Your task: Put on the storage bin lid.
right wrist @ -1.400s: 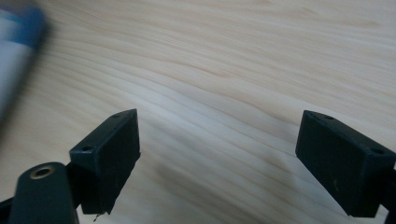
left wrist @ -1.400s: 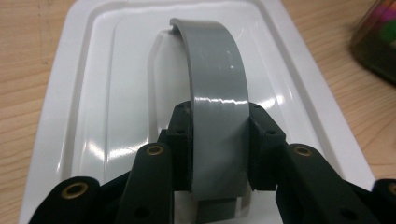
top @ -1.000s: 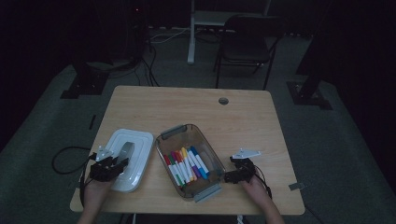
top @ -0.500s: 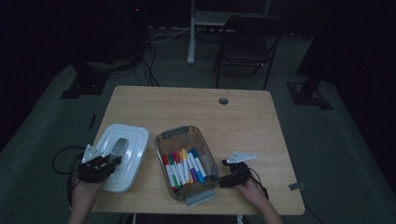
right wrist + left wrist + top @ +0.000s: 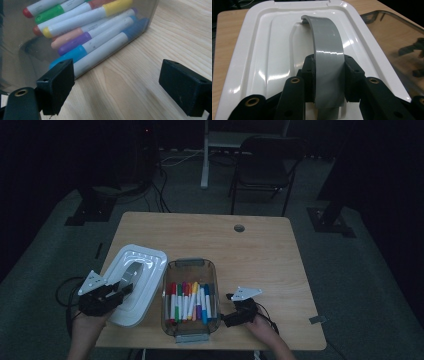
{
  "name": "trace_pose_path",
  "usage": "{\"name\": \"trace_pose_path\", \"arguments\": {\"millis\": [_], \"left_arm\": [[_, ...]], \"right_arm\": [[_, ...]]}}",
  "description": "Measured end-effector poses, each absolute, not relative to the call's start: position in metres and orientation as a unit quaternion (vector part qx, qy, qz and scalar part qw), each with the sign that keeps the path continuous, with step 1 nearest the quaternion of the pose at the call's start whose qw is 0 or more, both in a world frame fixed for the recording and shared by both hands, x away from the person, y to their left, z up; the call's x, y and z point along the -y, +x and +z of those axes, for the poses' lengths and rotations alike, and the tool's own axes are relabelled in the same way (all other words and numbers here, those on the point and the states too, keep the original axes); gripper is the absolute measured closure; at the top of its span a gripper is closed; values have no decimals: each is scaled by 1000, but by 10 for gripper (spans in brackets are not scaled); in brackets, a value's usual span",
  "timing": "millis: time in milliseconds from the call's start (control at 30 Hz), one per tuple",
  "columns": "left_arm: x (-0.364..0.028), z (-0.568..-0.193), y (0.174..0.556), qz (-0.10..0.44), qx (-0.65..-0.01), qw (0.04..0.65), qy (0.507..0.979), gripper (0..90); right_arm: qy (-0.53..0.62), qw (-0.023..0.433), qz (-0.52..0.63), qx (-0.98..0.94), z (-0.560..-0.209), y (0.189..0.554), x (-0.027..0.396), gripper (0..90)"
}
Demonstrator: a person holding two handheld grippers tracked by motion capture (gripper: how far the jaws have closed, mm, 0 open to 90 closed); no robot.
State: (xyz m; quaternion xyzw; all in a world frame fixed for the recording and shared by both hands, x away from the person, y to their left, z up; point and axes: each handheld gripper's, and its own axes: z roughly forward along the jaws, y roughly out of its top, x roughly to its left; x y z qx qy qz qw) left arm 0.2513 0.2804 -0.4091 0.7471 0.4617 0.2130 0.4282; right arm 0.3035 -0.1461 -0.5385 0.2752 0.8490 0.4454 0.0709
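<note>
A white lid (image 5: pixel 142 265) with a grey arched handle (image 5: pixel 131 271) is held tilted above the table's left edge. My left gripper (image 5: pixel 124 288) is shut on that handle (image 5: pixel 327 47), its pads pressing both sides, and the lid (image 5: pixel 259 52) spreads beneath it. A clear plastic box (image 5: pixel 191 266) holding several coloured markers (image 5: pixel 190 301) stands at the table's front middle. My right gripper (image 5: pixel 231 318) is low on the table beside the box's near right corner. Its jaws (image 5: pixel 125 86) stand open with bare wood between them, and the markers (image 5: pixel 95 37) show through the box wall.
The wooden table (image 5: pixel 260 250) has a cable hole (image 5: pixel 239 228) near its far edge. A dark chair (image 5: pixel 262 165) and a desk leg (image 5: pixel 205 155) stand beyond it on the carpet. The clear box's rim (image 5: pixel 397 32) lies close to the lid's right side.
My left gripper has risen with the lid, which now hangs tilted off the table and slightly further left. The right gripper has slid left and nearer, up to the box's corner.
</note>
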Motion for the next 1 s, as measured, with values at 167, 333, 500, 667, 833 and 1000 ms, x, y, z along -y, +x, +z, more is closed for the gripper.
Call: {"name": "trace_pose_path", "arguments": {"millis": [167, 333, 500, 667, 833, 1000], "left_arm": [[-273, -401, 253, 210, -448, 428, 756, 684], [-266, -395, 254, 205, -433, 432, 764, 684], [-259, -390, 255, 204, -422, 431, 771, 684], [-257, -388, 255, 202, -414, 430, 777, 684], [-255, -388, 254, 198, -405, 427, 783, 684], [-254, -387, 254, 191, -396, 431, 788, 684]], "right_arm": [[277, 80, 441, -850, -539, 305, 137, 130], [262, 82, 443, -853, -539, 303, 124, 130], [242, 87, 444, -858, -539, 303, 105, 130], [223, 82, 445, -863, -539, 303, 85, 128], [214, 73, 449, -864, -540, 303, 66, 119], [223, 81, 449, -862, -540, 305, 54, 118]]}}
